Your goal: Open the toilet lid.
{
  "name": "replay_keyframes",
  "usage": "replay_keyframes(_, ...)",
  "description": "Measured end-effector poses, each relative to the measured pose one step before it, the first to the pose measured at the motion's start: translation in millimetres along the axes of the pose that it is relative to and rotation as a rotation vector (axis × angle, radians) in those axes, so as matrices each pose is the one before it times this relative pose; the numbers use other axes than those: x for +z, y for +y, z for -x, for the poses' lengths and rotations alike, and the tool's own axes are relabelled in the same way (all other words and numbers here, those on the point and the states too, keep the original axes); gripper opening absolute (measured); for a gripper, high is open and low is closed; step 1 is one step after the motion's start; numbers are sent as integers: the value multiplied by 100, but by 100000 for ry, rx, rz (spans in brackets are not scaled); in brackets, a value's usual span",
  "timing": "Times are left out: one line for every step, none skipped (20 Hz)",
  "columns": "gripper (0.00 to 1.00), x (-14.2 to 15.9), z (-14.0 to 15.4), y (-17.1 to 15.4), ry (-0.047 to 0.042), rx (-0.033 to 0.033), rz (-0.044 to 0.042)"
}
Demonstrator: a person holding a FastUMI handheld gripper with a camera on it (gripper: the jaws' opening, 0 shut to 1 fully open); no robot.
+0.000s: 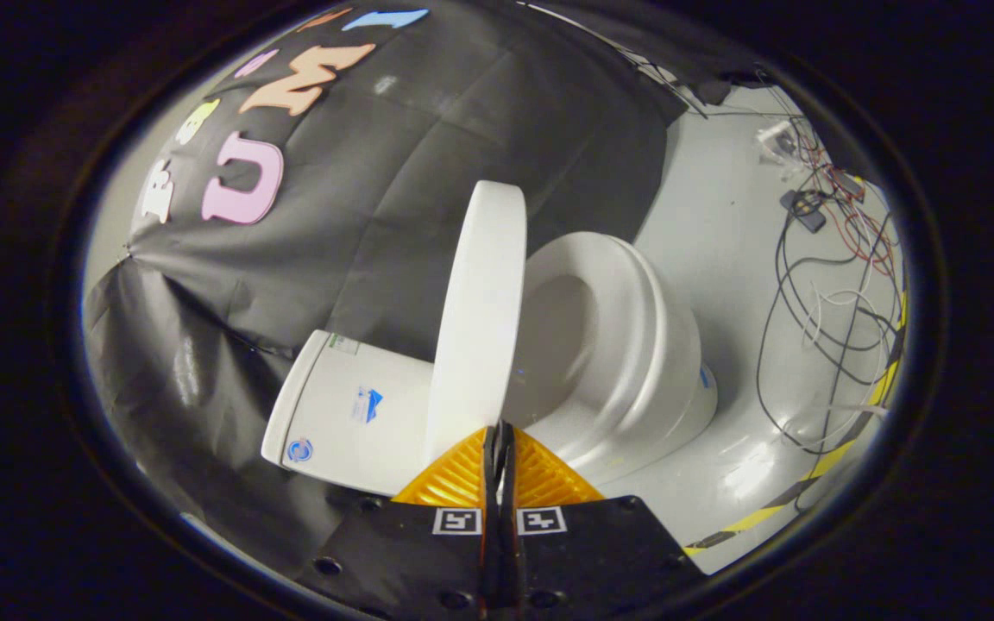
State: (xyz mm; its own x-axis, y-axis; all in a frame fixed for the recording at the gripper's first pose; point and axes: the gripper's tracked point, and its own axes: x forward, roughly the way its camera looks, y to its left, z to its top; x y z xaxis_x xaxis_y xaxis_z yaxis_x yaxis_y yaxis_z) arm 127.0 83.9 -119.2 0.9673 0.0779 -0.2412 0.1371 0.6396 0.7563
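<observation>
Pressed together with only a thin dark seam between them, my two orange ribbed fingers (462,474) grip nothing; my gripper (500,444) points its tips at the lower edge of the white plastic toilet lid (475,319). That lid stands raised, seen nearly edge-on, just ahead of my fingertips. On one side of it sits the white ceramic tank (350,414) with small blue stickers, backed against the booth's black cloth wall. On the other side the white oval seat (626,319) and bowl lie uncovered. Beyond the bowl, on the pale grey floor (721,259), tangled black, white and red cables (825,310) lie near yellow-and-black striped tape (816,466).
</observation>
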Motion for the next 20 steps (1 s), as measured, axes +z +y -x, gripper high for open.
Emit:
replay_keyframes(1,98,222,267,-620,-390,1146)
replay_keyframes(1,107,257,200,-165,-219,1621)
replay_keyframes(1,3,-85,401,-174,-78,1431)
replay_keyframes(1,295,119,373,-522,74,1388)
replay_keyframes(1,-39,142,527,-157,925,1799)
replay_keyframes(1,209,149,618,-863,1177,1395)
replay_keyframes(1,55,-91,657,-657,1154,1045)
replay_keyframes(1,152,11,459,-686,474,733)
replay_keyframes(1,143,111,26,-115,-1517,1167)
replay_keyframes(1,62,36,9,-191,-2004,2161)
replay_keyframes(1,187,86,39,173,-1722,1873)
replay_keyframes(1,-3,96,250,-182,-631,2027)
replay_keyframes(1,-74,112,491,73,250,887)
replay_keyframes(1,294,-13,374,-584,439,170)
replay_keyframes(1,410,-33,626,-1127,1566,-986)
replay_keyframes(1,159,-30,666,-922,1575,-1028)
replay_keyframes(1,137,93,424,-819,-658,1406)
replay_keyframes(1,9,-21,142,-492,-2015,2327)
replay_keyframes(1,-7,-69,3,-405,-2473,345)
replay_keyframes(1,156,161,238,-858,-986,-903)
